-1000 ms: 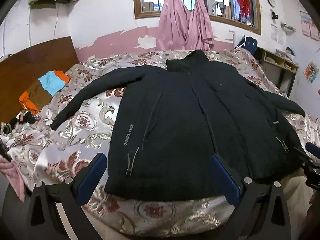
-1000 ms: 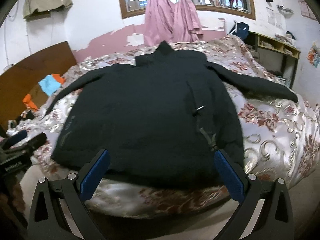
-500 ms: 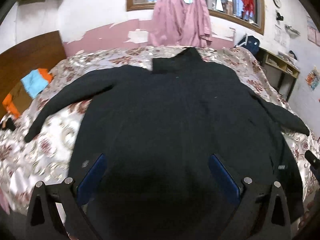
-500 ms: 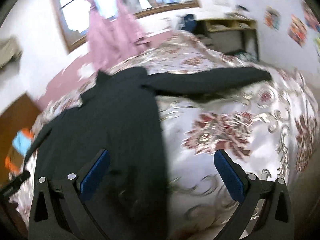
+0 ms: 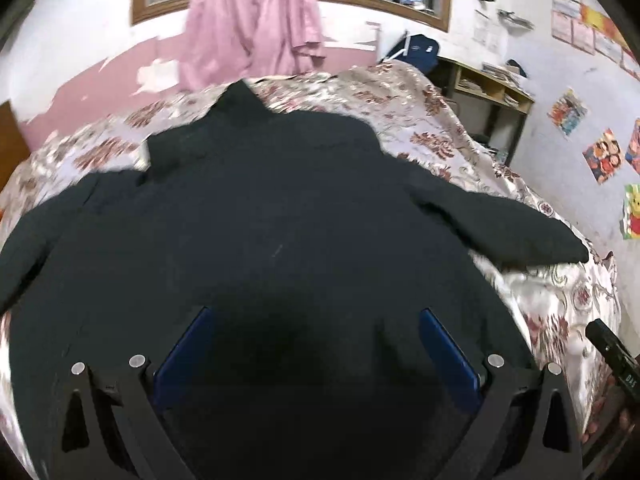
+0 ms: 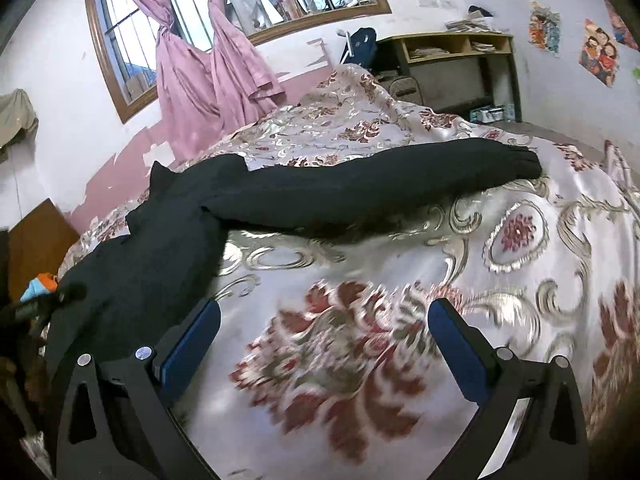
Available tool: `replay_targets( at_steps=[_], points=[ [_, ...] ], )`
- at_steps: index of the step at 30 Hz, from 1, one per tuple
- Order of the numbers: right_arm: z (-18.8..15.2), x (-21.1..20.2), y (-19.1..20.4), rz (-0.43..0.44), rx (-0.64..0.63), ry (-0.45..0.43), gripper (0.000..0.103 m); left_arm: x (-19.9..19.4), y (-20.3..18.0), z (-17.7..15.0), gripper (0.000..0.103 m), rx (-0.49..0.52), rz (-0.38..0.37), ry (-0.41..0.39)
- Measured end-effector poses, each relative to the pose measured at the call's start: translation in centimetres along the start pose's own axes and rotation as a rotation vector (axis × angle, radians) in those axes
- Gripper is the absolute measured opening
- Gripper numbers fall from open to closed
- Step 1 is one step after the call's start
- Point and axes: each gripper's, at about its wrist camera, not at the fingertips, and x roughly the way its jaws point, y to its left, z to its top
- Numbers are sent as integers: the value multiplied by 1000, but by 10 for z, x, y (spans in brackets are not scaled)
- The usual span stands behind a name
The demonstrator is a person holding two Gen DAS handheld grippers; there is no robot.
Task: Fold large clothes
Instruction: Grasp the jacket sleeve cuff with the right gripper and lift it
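A large black jacket lies spread flat on the bed, collar toward the far wall. My left gripper is open and empty, low over the jacket's lower middle. In the right wrist view the jacket's body lies at the left and its right sleeve stretches out across the bedspread. My right gripper is open and empty over the bare bedspread, to the right of the jacket's body and below the sleeve.
The bed has a shiny floral bedspread. A wooden shelf unit stands beyond the bed's far right. Pink curtains hang at the window. The other gripper shows at the right edge of the left wrist view.
Both grippers have moved forward over the bed. The left one went in over the jacket's middle and swung right. The right one swung right, off the jacket's body toward the sleeve.
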Motion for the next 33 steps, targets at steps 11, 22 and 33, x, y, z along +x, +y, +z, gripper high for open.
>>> replay_targets(
  at_steps=[11,22,33],
  points=[
    [64,75,-67,-36,254,39,102,89,-42,79,103,1,-1,-44],
    [95,116,-113,-120,484,-60,102,144,-57,74,103,36,100,59],
    [108,129,-130,-159,567,-52,14,150,-59,74,103,59,93,92]
  ],
)
